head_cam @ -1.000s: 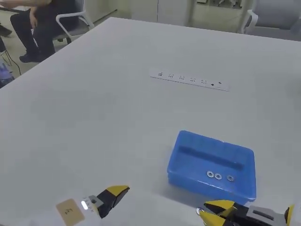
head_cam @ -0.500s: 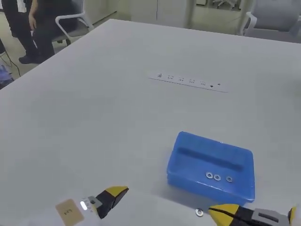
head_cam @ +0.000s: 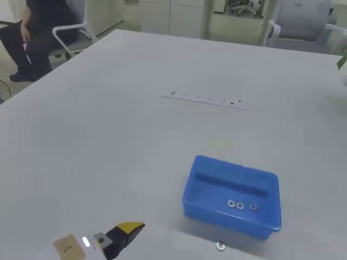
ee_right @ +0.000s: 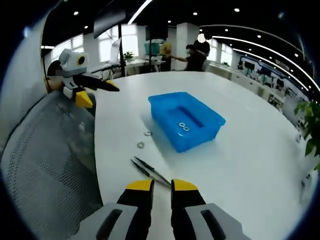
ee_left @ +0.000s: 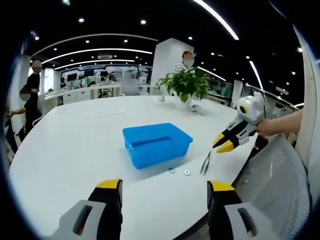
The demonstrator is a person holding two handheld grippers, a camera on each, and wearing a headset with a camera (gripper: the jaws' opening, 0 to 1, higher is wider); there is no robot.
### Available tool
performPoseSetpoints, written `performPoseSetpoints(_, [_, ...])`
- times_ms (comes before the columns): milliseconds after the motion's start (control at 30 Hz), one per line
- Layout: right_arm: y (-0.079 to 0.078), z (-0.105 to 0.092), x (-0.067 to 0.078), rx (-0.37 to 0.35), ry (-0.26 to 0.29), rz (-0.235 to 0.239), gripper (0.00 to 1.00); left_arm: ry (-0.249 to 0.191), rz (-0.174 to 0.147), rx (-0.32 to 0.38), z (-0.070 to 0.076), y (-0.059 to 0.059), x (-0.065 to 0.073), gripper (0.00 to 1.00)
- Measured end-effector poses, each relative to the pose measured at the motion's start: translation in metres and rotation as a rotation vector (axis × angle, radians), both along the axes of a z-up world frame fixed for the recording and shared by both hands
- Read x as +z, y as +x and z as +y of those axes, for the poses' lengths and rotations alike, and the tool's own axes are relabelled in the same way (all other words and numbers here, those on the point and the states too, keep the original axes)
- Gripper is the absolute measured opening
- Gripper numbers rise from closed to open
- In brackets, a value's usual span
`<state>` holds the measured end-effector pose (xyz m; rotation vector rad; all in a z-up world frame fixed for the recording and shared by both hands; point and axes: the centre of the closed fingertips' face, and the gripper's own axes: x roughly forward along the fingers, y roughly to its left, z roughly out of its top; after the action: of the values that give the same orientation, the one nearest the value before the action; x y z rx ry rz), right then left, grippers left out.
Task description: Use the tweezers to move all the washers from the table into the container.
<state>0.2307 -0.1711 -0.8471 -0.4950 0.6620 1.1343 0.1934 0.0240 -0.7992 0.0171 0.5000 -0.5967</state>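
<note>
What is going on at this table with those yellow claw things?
A person with a gripper in each hand is meant to move washers into the blue container using tweezers. Three washers lie inside; two more washers sit on the table beside it. The tweezers lie on the table before the right gripper, ungripped. The left gripper hangs open.

— What's the surface carrying right now?
— I've got a broad, pale grey surface point(head_cam: 108, 119). The tweezers point(ee_right: 150, 170) lie flat on it just ahead of my right claw point(ee_right: 160, 186).
— And past them?
— Two washers point(ee_right: 140, 145) farther ahead, slightly left of the claw, near each other but apart. They rest between the surface's edge and the blue container point(ee_right: 165, 124), which sits ahead and to the right. A socket strip point(head_cam: 205, 99) lies well beyond it.
</note>
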Motion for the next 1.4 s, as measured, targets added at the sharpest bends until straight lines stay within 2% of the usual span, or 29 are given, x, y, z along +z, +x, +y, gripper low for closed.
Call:
performPoseSetpoints(33, [-0.001,-0.001,-0.005,0.026,-0.020,0.008,0.12,0.000,0.005,-0.008,-0.001,-0.001,0.000,0.66])
performPoseSetpoints(67, [-0.001,-0.001,-0.008,0.040,-0.032,0.015,0.14,0.009,0.024,-0.015,-0.002,-0.003,-0.003,0.63])
performPoseSetpoints(133, [0.004,-0.003,-0.015,0.077,-0.057,-0.010,0.13,0.026,0.031,-0.028,-0.003,-0.005,-0.004,0.61])
performPoseSetpoints(233, [0.009,-0.005,-0.022,0.127,-0.114,-0.033,0.12,0.026,0.036,-0.058,-0.005,-0.007,0.000,0.49])
performPoseSetpoints(333, [0.015,-0.011,-0.023,0.153,-0.130,-0.060,0.07,0.031,0.038,-0.089,-0.003,-0.007,0.010,0.34])
performPoseSetpoints(400, [0.019,-0.014,-0.026,0.146,-0.127,-0.048,0.07,0.040,0.025,-0.113,-0.003,-0.006,0.019,0.24])
performPoseSetpoints(467, [0.023,-0.017,-0.029,0.142,-0.128,-0.057,0.08,0.022,0.028,-0.148,-0.006,-0.003,0.028,0.17])
performPoseSetpoints(567, [0.024,-0.022,-0.033,0.137,-0.121,-0.050,0.07,0.013,0.048,-0.203,-0.018,0.000,0.035,0.19])
performPoseSetpoints(600, [0.023,-0.022,-0.031,0.133,-0.099,-0.045,0.07,0.022,0.050,-0.224,-0.022,0.000,0.035,0.20])
performPoseSetpoints(667, [0.023,-0.023,-0.030,0.127,-0.075,-0.032,0.06,0.055,0.072,-0.290,-0.032,-0.002,0.030,0.21])
performPoseSetpoints(733, [0.021,-0.022,-0.030,0.140,-0.073,-0.033,0.03,0.064,0.096,-0.350,-0.044,-0.004,0.025,0.22])
performPoseSetpoints(767, [0.020,-0.022,-0.030,0.152,-0.079,-0.041,0.02,0.057,0.112,-0.373,-0.049,-0.005,0.022,0.24])
performPoseSetpoints(800, [0.019,-0.022,-0.030,0.177,-0.090,-0.067,0.01,0.018,0.128,-0.425,-0.061,-0.007,0.020,0.28])
performPoseSetpoints(833, [0.018,-0.020,-0.030,0.185,-0.089,-0.068,0.00,-0.030,0.149,-0.448,-0.070,-0.008,0.020,0.38])
performPoseSetpoints(867, [0.014,-0.018,-0.029,0.211,-0.091,-0.072,0.00,-0.066,0.201,-0.466,-0.079,-0.009,0.015,0.43])
performPoseSetpoints(900, [0.012,-0.016,-0.030,0.241,-0.099,-0.082,0.00,-0.062,0.210,-0.483,-0.082,-0.006,0.011,0.45])
performPoseSetpoints(967, [0.008,-0.015,-0.031,0.276,-0.115,-0.080,0.00,-0.037,0.207,-0.537,-0.091,-0.002,0.007,0.38])
performPoseSetpoints(1033, [0.006,-0.014,-0.033,0.296,-0.124,-0.087,0.00,-0.019,0.217,-0.566,-0.101,0.004,0.007,0.39])
performPoseSetpoints(1133, [0.008,-0.014,-0.033,0.302,-0.127,-0.097,0.00,0.041,0.193,-0.608,-0.108,0.014,0.007,0.37])
performPoseSetpoints(1200, [0.005,-0.014,-0.030,0.317,-0.127,-0.105,0.00,0.080,0.163,-0.630,-0.114,0.023,0.010,0.36])
performPoseSetpoints(1300, [-0.004,-0.007,-0.013,0.309,-0.093,-0.107,0.00,0.177,0.117,-0.687,-0.118,0.028,0.011,0.36])
performPoseSetpoints(1367, [-0.011,-0.001,0.001,0.301,-0.052,-0.113,0.00,0.240,0.098,-0.728,-0.120,0.027,0.009,0.35])
performPoseSetpoints(1400, [-0.014,0.002,0.007,0.299,-0.035,-0.114,0.00,0.258,0.088,-0.746,-0.121,0.026,0.008,0.35])
